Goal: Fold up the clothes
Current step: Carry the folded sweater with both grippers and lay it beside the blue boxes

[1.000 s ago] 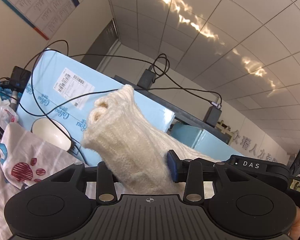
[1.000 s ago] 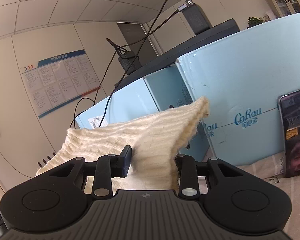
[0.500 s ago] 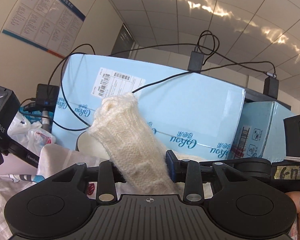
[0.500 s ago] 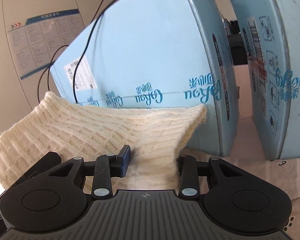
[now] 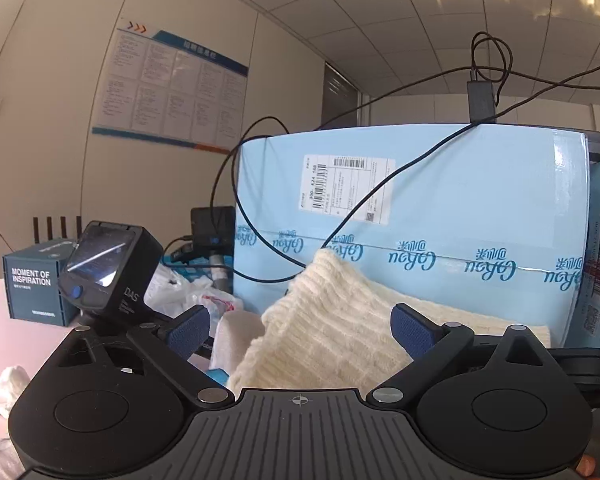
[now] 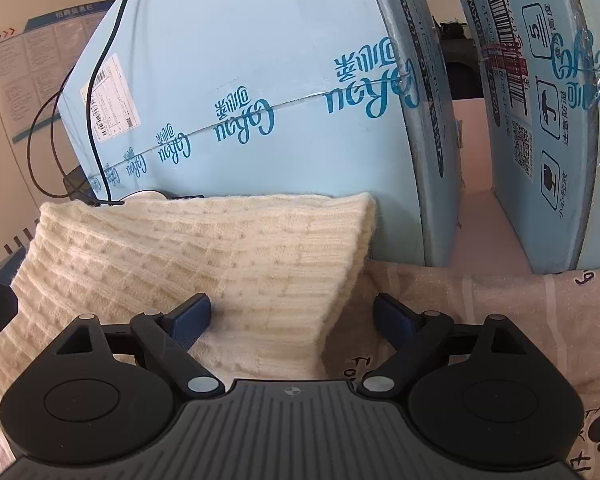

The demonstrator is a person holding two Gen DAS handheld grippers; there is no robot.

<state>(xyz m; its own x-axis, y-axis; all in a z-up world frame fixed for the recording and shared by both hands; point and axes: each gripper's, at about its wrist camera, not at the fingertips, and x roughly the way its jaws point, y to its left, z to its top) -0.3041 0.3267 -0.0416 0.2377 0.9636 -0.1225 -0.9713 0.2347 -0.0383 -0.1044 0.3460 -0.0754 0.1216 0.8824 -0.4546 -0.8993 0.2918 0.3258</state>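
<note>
The left gripper (image 5: 298,330) stands with its jaws spread wide, and nothing is pinched between the blue pads (image 5: 188,330). The cream knit sweater (image 5: 332,328) rises between them without being clamped; whether the cloth brushes the right-hand pad cannot be told. Its ribbed edge peaks in front of the big light-blue carton (image 5: 440,216), which serves as the landmark here. A white shipping label (image 5: 346,188) sits on the carton's face, and a black cable (image 5: 380,188) drapes across that face from a dark adapter (image 5: 480,100) on the carton's top edge. To the left of the carton lie crumpled plastic bags (image 5: 180,292), and farther left stands a small dark-blue box (image 5: 36,280) printed with "MOMENT OF INSPIRATION". A black device with a small screen (image 5: 108,268) is mounted near the left finger. A poster (image 5: 168,88) hangs on the wall beyond the carton's left side.

The right gripper (image 6: 292,316) is likewise spread apart and grips nothing. The sweater lies heaped at the foot of the carton, its folded corner (image 6: 364,208) close to the carton's lower right edge; the knit passes the left pad (image 6: 190,316), while the right pad is clear of it. A second blue carton (image 6: 548,120) stands to the right of the first with a gap between them. Under the sweater, in front of both cartons, spreads a beige striped cloth with paw prints (image 6: 480,300).
</note>
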